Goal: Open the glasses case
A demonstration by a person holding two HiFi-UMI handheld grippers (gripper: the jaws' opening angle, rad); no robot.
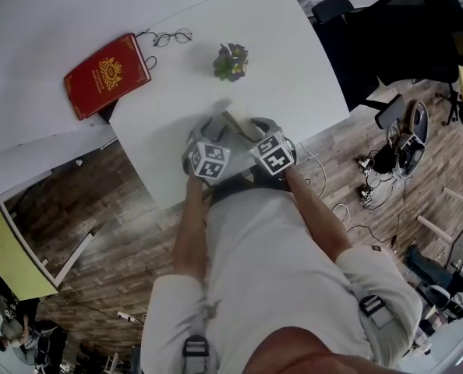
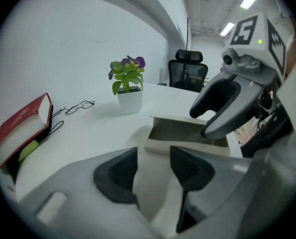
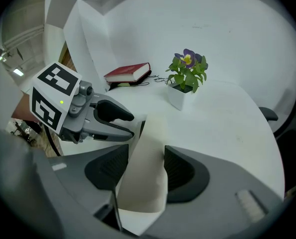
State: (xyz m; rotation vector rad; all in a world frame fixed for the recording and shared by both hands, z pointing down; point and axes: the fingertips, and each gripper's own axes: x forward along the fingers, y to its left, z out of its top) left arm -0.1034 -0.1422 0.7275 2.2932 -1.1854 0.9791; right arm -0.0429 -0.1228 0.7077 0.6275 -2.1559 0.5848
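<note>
The right gripper [image 3: 145, 169] is clamped on the cream lid flap [image 3: 150, 133], which stands upright between its pads. The left gripper [image 2: 154, 168] pinches the case's near panel [image 2: 155, 188], with a pad against each side. The glasses case [image 2: 188, 136] lies between the two on the white table [image 1: 294, 53], its long axis running roughly from one gripper to the other and its tray already exposed. Swinging the flap further probably falls to the right hand, with the left anchoring.

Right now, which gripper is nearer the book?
Left. The left gripper is at the side of the case facing the book; the right gripper is at the opposite side, farther from it.
</note>
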